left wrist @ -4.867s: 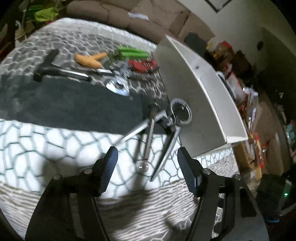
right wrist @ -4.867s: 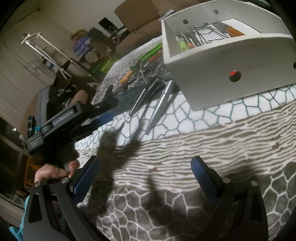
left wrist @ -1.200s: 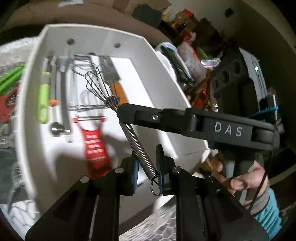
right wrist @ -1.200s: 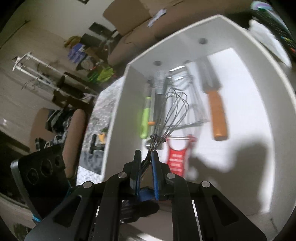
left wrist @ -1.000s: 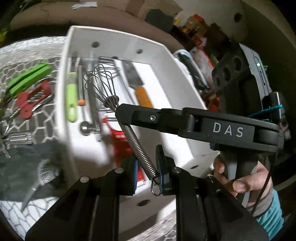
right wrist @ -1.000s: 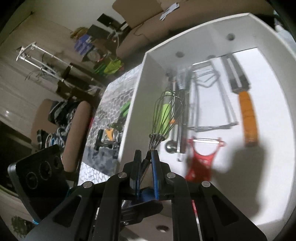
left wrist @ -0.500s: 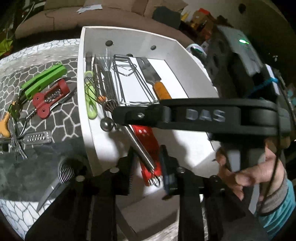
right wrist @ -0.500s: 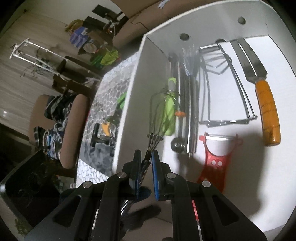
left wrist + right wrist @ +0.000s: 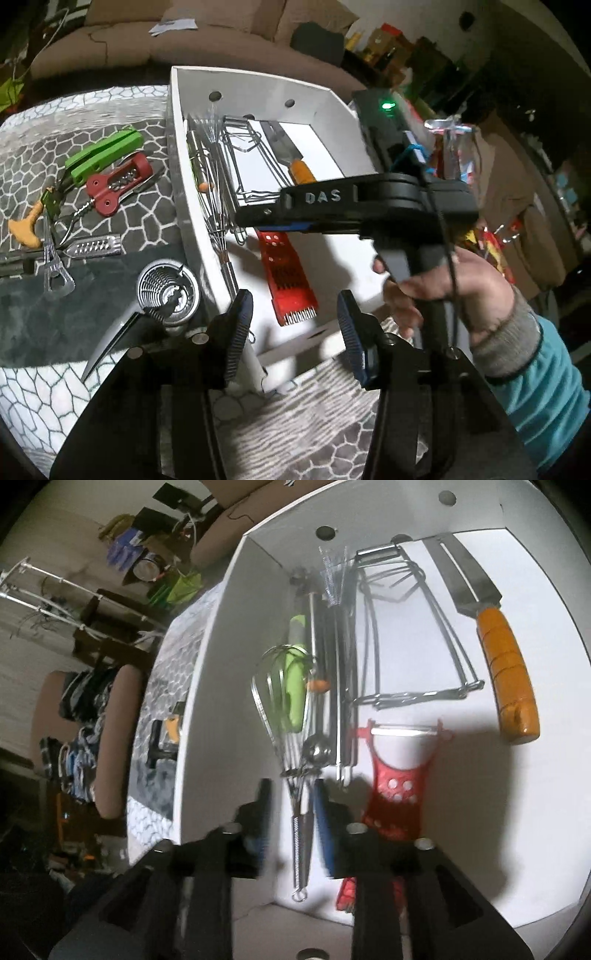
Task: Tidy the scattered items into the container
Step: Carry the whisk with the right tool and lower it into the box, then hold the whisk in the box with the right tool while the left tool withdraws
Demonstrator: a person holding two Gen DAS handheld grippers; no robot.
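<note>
Whisk (image 9: pixel 291 738) lies loose between right hand-held gripper (image 9: pixel 290 805) fingers.

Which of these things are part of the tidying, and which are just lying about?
Part of the job:
- white box
- whisk, lying in the box
- red peeler, in the box
- red corkscrew, still on the cloth
- green tool, still out
- metal strainer, still out

Just lying about:
- brown sofa
- clutter by the wall
</note>
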